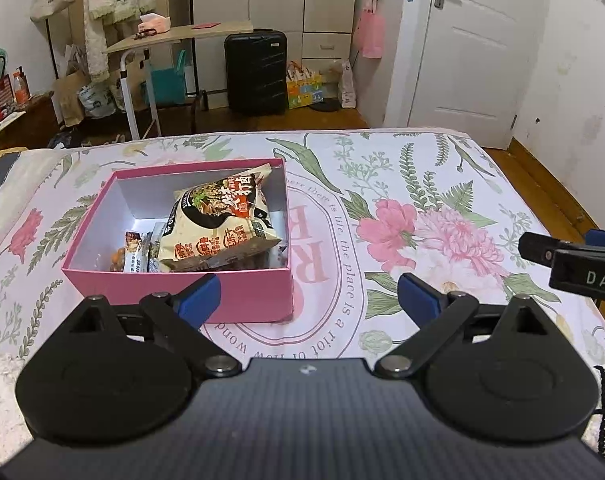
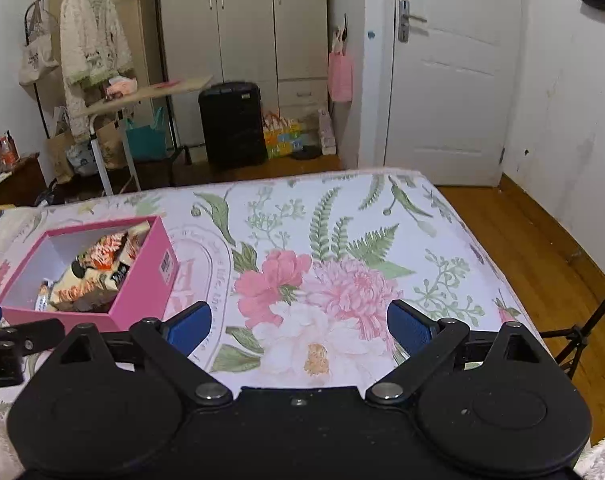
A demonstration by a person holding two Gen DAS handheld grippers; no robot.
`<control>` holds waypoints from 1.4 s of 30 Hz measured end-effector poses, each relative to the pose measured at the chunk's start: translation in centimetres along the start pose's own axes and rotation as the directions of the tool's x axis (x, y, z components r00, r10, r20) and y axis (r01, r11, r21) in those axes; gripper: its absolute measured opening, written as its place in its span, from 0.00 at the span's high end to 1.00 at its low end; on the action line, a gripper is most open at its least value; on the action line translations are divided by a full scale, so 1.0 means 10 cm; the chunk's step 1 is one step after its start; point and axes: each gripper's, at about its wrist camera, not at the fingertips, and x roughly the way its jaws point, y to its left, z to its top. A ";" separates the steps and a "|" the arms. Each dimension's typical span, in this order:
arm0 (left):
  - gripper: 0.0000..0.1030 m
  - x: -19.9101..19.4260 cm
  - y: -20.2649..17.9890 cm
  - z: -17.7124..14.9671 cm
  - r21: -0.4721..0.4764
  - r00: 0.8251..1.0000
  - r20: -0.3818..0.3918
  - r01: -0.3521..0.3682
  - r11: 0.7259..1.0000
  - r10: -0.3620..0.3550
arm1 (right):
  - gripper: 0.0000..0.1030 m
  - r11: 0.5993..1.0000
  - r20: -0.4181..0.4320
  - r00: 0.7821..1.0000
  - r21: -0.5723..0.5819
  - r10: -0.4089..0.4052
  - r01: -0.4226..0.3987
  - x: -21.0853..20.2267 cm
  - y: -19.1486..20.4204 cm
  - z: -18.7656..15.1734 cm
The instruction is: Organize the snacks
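1. Box (image 1: 178,280): pink, lidless, on the floral sheet (image 1: 422,184); the landmark for all entries.
2. Noodle bag (image 1: 218,224): inside the box, leaning on its far-right wall and rising above the rim, probably too tall to lie flat. Small packets (image 1: 136,254) lie at the box's near-left floor.
3. Left gripper (image 1: 308,300): jaws wide, holding nothing; its left pad overlaps the box's near wall in view, contact unclear.
4. Right gripper (image 2: 298,326): jaws wide, empty, right of the box over bare sheet.
5. No loose snacks are visible outside the box; sorting appears nearly finished.
6. Open room: the sheet right of the box is clear to the bed's edge, beyond which the floor (image 2: 542,248) drops away.
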 end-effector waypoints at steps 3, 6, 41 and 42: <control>0.07 -0.02 -0.01 -0.01 0.008 1.000 0.010 -0.007 1.000 0.007 | 0.06 1.000 -0.005 1.000 -0.016 0.004 -0.004 0.00 0.07 -0.02; 0.07 -0.02 -0.01 -0.02 0.005 1.000 0.010 -0.012 1.000 0.012 | 0.06 1.000 -0.022 1.000 -0.024 0.006 -0.007 0.02 0.10 -0.05; 0.07 0.06 -0.11 -0.15 0.050 0.996 0.000 -0.086 0.995 0.086 | 0.06 0.999 -0.075 0.997 -0.038 -0.002 -0.001 0.06 0.11 -0.20; 0.07 0.06 -0.11 -0.15 0.048 0.996 -0.004 -0.085 0.995 0.085 | 0.06 0.999 -0.074 0.997 -0.040 -0.005 0.002 0.05 0.11 -0.20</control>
